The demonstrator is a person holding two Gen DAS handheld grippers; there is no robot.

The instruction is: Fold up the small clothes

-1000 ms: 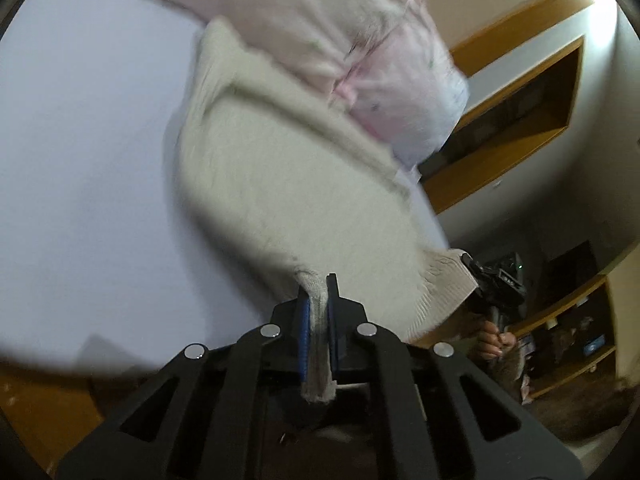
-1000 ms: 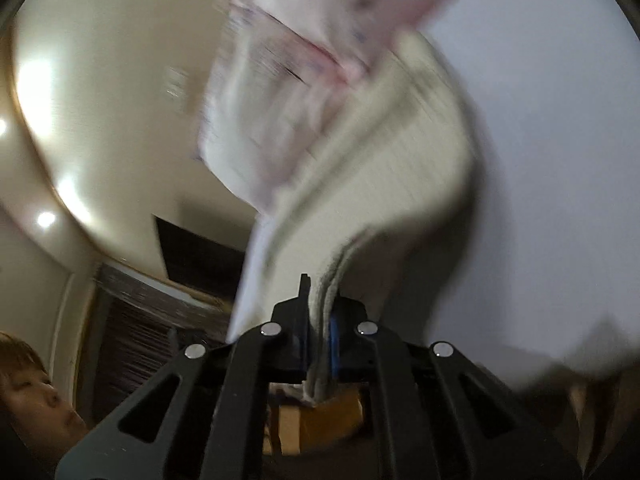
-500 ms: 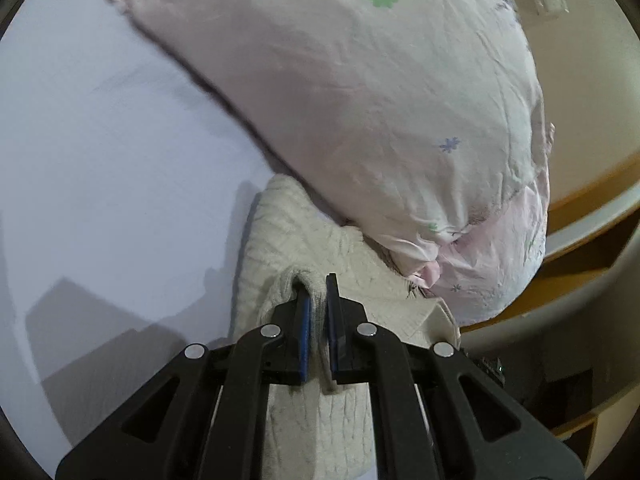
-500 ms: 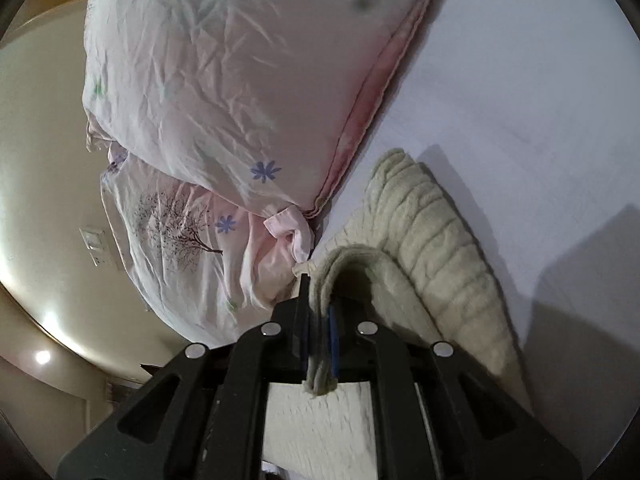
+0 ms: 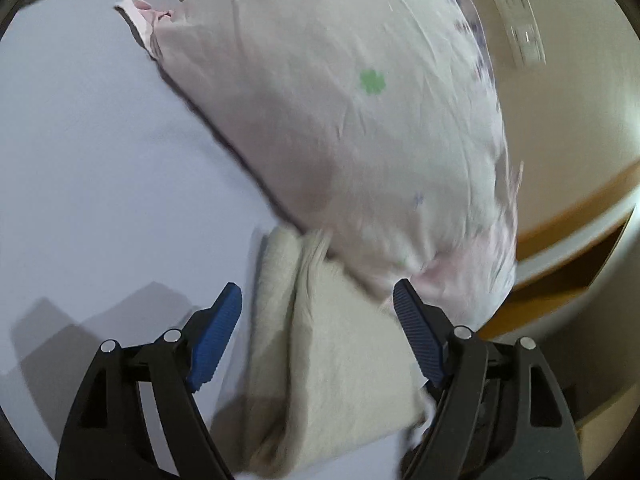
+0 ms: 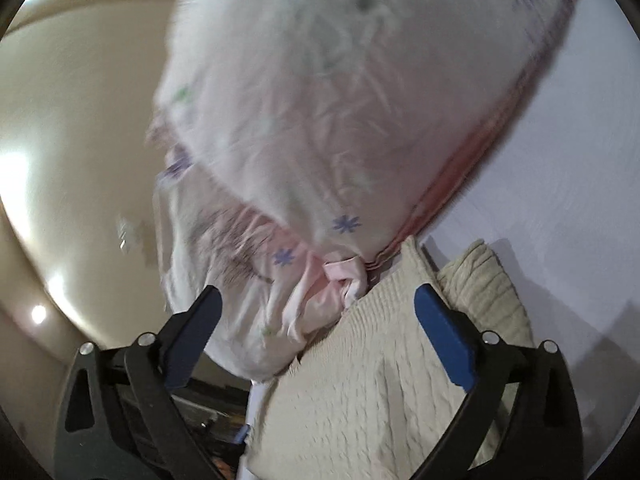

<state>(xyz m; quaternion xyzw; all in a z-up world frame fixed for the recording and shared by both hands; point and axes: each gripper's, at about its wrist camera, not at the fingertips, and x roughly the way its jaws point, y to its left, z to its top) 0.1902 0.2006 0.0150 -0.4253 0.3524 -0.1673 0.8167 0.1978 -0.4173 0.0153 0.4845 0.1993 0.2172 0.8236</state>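
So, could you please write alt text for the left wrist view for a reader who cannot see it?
The left gripper is open above a cream knit garment lying folded on a pale sheet, its blue pads either side of the cloth without gripping it. A pink floral pillow lies just beyond, against the garment's far edge.

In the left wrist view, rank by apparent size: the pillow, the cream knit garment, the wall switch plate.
1. pillow, filling most of the upper frame.
2. cream knit garment, smaller, though it lies nearest the camera between the open jaws, which inflates it.
3. wall switch plate, by far the smallest and farthest off, so its true size is unsure.
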